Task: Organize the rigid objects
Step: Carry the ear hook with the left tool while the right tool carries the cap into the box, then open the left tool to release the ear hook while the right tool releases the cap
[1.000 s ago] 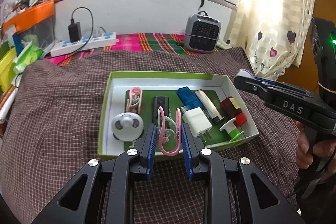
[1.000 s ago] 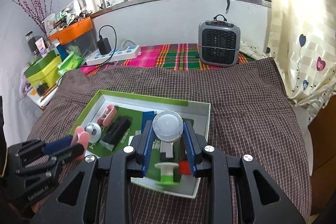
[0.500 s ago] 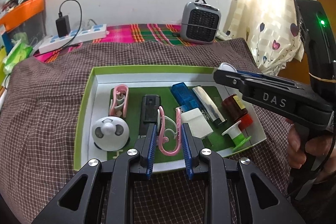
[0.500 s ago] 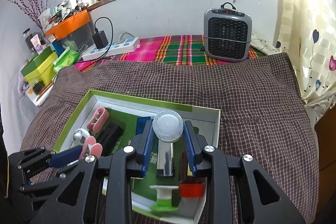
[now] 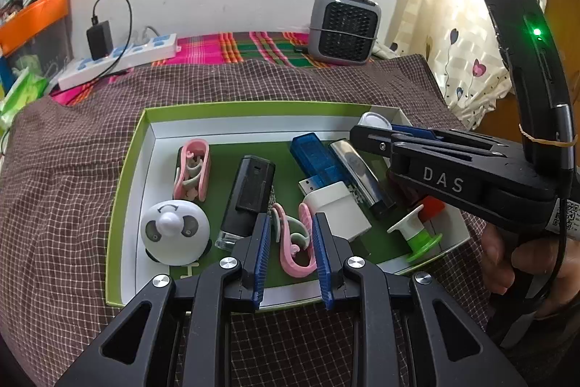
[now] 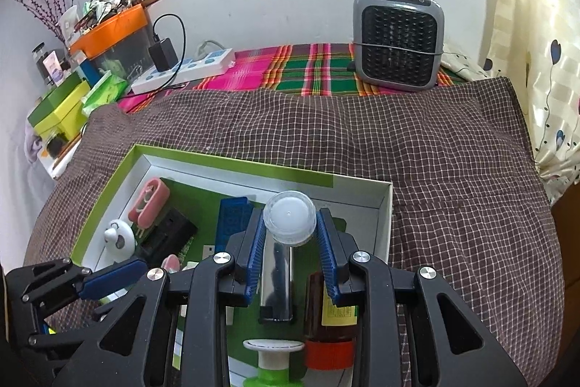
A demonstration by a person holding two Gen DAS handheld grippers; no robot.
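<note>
Left hand-held gripper (image 5: 291,243), left wrist view: I read its blue pads as clamped on 1 pink clip (image 5: 294,242), held low over the near edge of the green box (image 5: 119,191). The box sits on a brown checked bedspread (image 5: 65,176).

Contents I count inside the box from this view:
- 1 second pink clip (image 5: 191,169), far left.
- 1 white panda-faced round item (image 5: 174,231), near left corner.
- 1 black rectangular device (image 5: 250,194), beside the panda item.
- 1 blue USB stick (image 5: 319,162), touching 1 white charger block (image 5: 339,210).
- 1 silver lighter-like bar (image 5: 357,169), just right of the blue stick.
- 1 white-and-green spool (image 5: 417,231), near right corner.

Right hand-held gripper (image 5: 369,129) reaches in from the right over the far right corner, with a hand (image 5: 522,260) on its grip.

Right wrist view: right hand-held gripper (image 6: 290,242) holds 1 clear round-topped capsule (image 6: 289,216) between narrow-set pads, above the box's right half. Below it lie the silver bar (image 6: 277,278), 1 brown bottle with a red cap (image 6: 328,325) and the spool (image 6: 272,358). Beyond the bedspread stand 1 grey heater (image 6: 398,38) and 1 white power strip (image 6: 185,68).
</note>
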